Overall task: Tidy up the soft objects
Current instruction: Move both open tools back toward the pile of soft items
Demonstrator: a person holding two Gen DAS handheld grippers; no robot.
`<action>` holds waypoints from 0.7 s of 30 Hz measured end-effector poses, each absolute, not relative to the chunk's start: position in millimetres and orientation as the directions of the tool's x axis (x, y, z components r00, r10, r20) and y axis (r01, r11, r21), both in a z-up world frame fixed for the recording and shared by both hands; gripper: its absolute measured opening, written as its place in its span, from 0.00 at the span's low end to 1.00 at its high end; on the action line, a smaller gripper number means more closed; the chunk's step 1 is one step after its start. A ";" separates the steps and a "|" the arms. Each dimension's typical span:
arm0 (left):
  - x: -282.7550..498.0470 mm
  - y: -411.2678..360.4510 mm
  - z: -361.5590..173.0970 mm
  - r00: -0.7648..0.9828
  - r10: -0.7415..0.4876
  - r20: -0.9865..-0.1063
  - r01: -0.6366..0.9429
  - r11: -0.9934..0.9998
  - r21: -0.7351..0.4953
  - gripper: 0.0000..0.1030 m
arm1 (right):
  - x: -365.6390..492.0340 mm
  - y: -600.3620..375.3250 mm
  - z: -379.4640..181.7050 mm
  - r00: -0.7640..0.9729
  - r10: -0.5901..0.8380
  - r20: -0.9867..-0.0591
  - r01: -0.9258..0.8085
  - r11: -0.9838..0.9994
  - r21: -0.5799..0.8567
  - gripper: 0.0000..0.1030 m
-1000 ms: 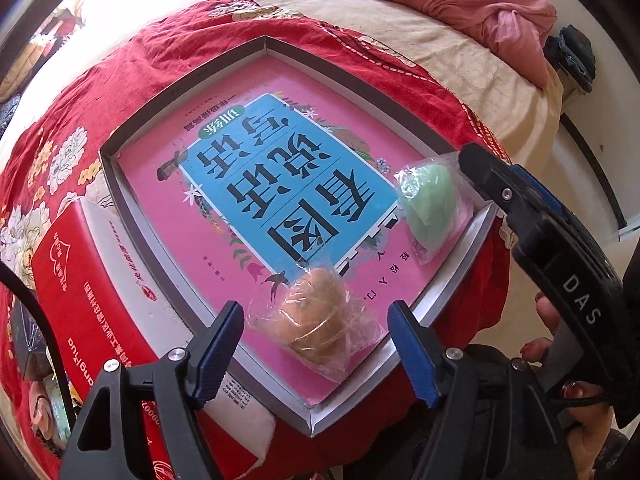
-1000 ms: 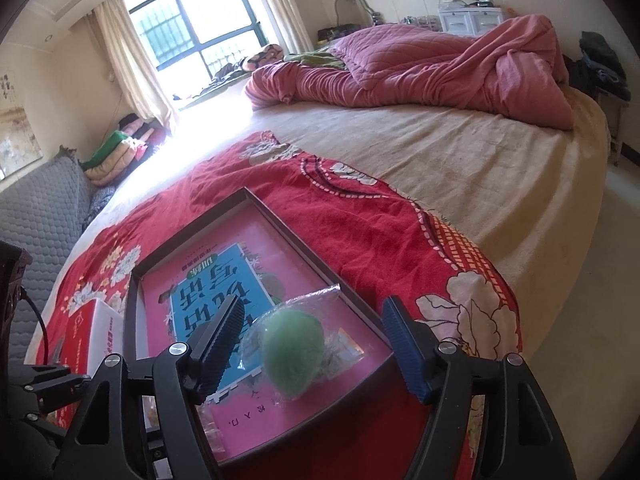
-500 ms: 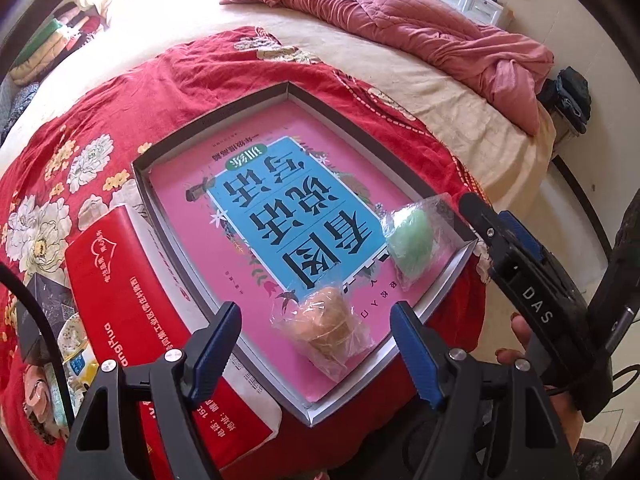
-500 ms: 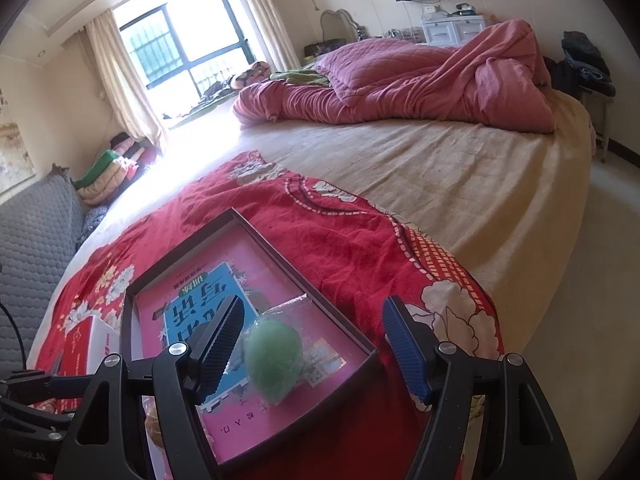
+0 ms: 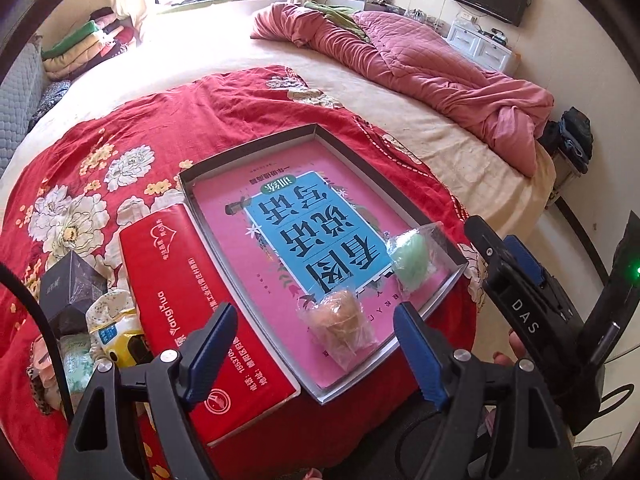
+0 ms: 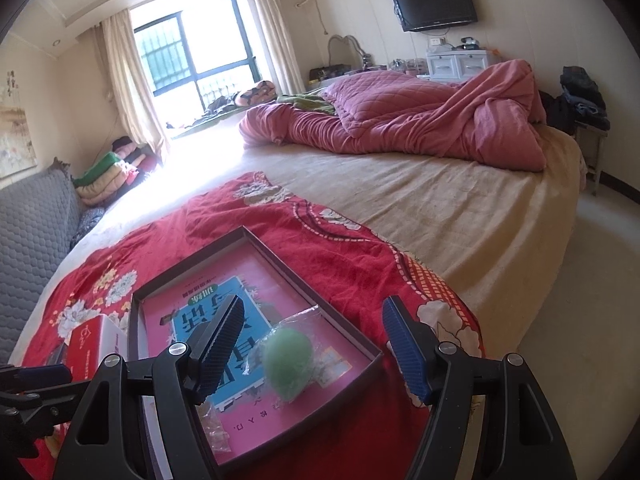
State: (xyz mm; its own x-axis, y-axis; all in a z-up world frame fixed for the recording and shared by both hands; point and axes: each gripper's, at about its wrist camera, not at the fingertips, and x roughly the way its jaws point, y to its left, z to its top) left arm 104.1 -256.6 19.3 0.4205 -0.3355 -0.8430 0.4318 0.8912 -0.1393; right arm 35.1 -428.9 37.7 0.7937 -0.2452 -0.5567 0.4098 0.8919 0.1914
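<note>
A shallow grey tray [image 5: 256, 148] lies on a red floral cloth [image 5: 120, 140] with a pink and blue book [image 5: 312, 224] inside it. Two soft balls in clear bags rest on the book near the tray's front corner: an orange one [image 5: 340, 316] and a green one [image 5: 410, 260]. My left gripper [image 5: 312, 320] hovers above the orange ball; its jaws are opening and touch nothing. My right gripper [image 6: 313, 312] is open above the green ball [image 6: 288, 362], clear of it. One of the right gripper's fingers [image 5: 492, 248] shows beside the tray.
A red carton [image 5: 192, 308] lies against the tray's left side. A black box [image 5: 72, 284] and small packets [image 5: 108, 328] sit further left. A rumpled pink quilt [image 5: 420, 60] fills the far end of the bed. The bed edge and floor [image 6: 580, 280] are at right.
Both grippers have pulled up and back from the tray, so the two bagged balls look smaller. The balls have stayed in place on the book. The left view now takes in more of the room.
</note>
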 end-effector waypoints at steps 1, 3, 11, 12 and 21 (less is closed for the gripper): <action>102.0 -253.1 20.5 0.420 -0.343 -0.840 0.427 0.891 -0.150 0.77 | 33.0 -427.2 40.7 0.800 -0.240 -0.550 0.407 0.890 0.203 0.71; 98.7 -248.0 22.1 0.415 -0.363 -0.834 0.427 0.888 -0.174 0.77 | 27.6 -421.4 48.7 0.816 -0.247 -0.523 0.406 0.889 0.213 0.71; 92.5 -227.7 31.4 0.440 -0.362 -0.822 0.411 0.895 -0.174 0.78 | 22.8 -399.8 63.0 0.815 -0.244 -0.525 0.403 0.891 0.211 0.71; 91.4 -224.7 32.4 0.445 -0.353 -0.823 0.405 0.899 -0.167 0.78 | 22.1 -397.4 64.1 0.817 -0.241 -0.523 0.399 0.892 0.212 0.71; 81.8 -193.0 39.4 0.461 -0.351 -0.815 0.373 0.910 -0.181 0.78 | 13.8 -376.5 79.2 0.808 -0.239 -0.539 0.404 0.890 0.212 0.71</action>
